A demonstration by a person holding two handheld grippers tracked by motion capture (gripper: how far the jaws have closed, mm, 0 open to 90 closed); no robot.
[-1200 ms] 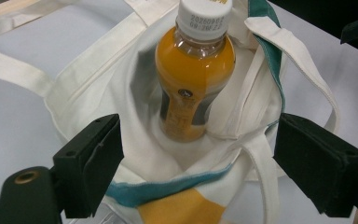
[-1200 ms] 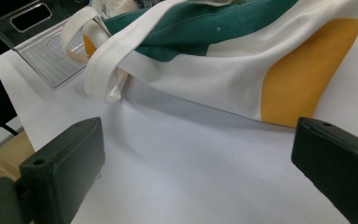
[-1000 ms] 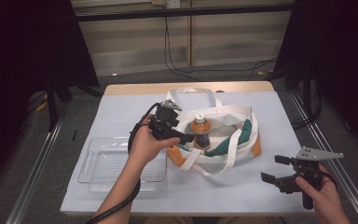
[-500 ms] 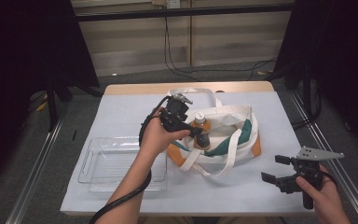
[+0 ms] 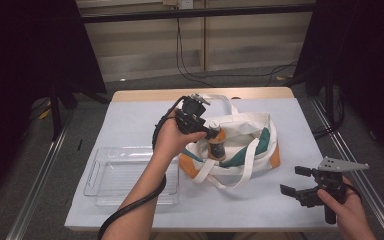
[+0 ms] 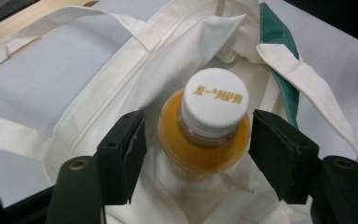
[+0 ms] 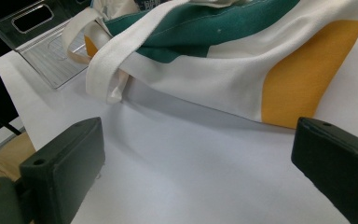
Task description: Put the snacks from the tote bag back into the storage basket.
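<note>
We had the left gripper (image 6: pixel 196 135) over the cream canvas tote bag with green and orange panels (image 5: pixel 252 145), its jaws just closing in but still clear of the white-capped bottle of orange drink (image 6: pixel 209 126) standing between them. We judged it best to centre, squeeze below the cap, then lift straight. The right gripper (image 5: pixel 300 182) waited spread.

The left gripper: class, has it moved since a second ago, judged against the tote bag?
Yes. The left gripper has shifted right, over the tote bag, and its jaws have just been closing around the bottle, not yet pressing it.
</note>
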